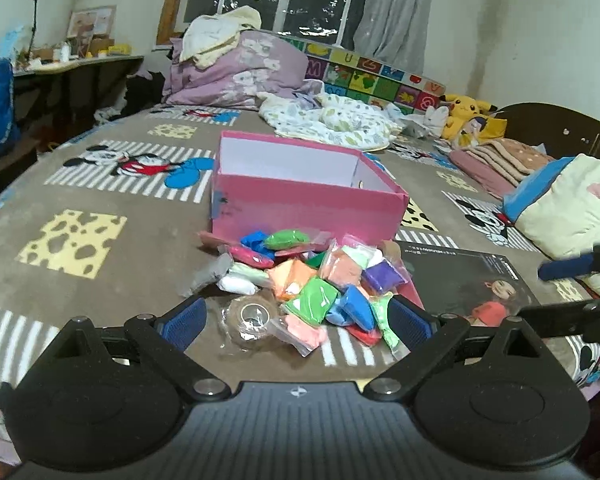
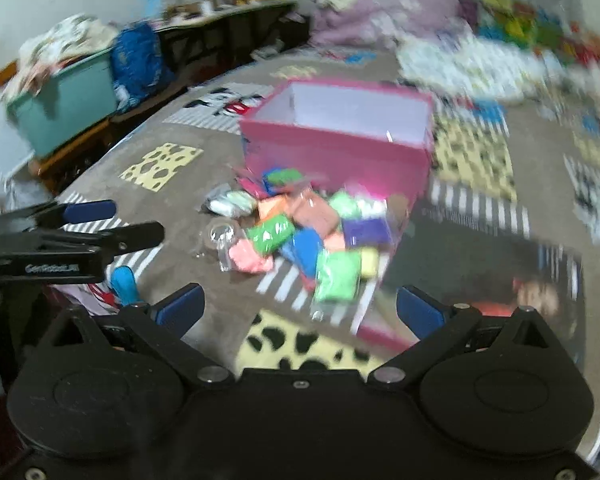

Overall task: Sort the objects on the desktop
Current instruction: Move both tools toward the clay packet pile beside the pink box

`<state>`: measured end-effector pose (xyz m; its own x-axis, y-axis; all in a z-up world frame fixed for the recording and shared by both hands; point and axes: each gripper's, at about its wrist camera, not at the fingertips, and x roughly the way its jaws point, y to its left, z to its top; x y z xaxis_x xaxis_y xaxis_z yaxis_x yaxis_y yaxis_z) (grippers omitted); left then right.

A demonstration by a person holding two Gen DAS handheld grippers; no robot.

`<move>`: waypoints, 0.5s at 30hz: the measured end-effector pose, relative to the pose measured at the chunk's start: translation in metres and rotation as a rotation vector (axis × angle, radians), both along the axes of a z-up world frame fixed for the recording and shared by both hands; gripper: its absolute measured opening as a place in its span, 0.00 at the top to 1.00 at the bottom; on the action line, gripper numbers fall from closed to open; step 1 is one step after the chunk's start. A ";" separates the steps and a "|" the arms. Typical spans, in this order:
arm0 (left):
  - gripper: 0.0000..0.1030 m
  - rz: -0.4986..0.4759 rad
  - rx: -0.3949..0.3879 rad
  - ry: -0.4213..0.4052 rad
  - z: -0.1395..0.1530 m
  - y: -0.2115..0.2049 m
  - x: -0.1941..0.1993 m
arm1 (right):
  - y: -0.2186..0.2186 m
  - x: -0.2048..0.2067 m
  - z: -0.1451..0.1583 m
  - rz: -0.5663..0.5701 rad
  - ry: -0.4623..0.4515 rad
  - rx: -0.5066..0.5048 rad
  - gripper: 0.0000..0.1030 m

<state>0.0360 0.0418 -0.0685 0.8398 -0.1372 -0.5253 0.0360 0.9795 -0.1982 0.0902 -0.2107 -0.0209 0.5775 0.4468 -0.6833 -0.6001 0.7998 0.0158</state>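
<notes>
Just ahead of left gripper [image 1: 296, 318] fingers, clay packets [image 1: 320, 276]; pink box [image 1: 300, 196] beyond

Home bedroom: cartoon-print bedspread [image 1: 100, 208], piled bedding [image 1: 236, 68], Pikachu plush [image 1: 466, 110].

Black body of the left gripper [image 2: 100, 226], right wrist view: pale lettering reading roughly "GenRobot.AI", blurred. Multicoloured alphabet play mat [image 1: 374, 74] propped behind the bed, left wrist view: single capitals "M" and "U" legible on separate squares, another perhaps "V". Dark glossy book cover with a girl's portrait [image 1: 466, 284]: a line of small white print along its top edge, too small to read.
</notes>
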 end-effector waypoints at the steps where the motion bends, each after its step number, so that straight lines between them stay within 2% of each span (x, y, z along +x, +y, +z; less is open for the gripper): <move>1: 0.05 -0.003 0.006 0.008 -0.005 0.001 0.003 | 0.003 0.003 0.000 0.029 -0.005 -0.022 0.00; 7: 0.05 -0.036 0.057 0.087 -0.029 0.006 0.026 | 0.012 0.037 -0.002 0.165 0.063 -0.111 0.00; 10: 0.05 -0.032 0.079 0.083 -0.036 0.013 0.041 | 0.017 0.056 -0.005 0.225 0.072 -0.164 0.00; 13: 0.05 -0.054 0.156 0.069 -0.041 0.012 0.053 | 0.025 0.073 -0.012 0.281 0.092 -0.203 0.00; 15: 0.05 -0.076 0.183 0.055 -0.044 0.012 0.057 | 0.029 0.080 -0.019 0.305 0.074 -0.214 0.00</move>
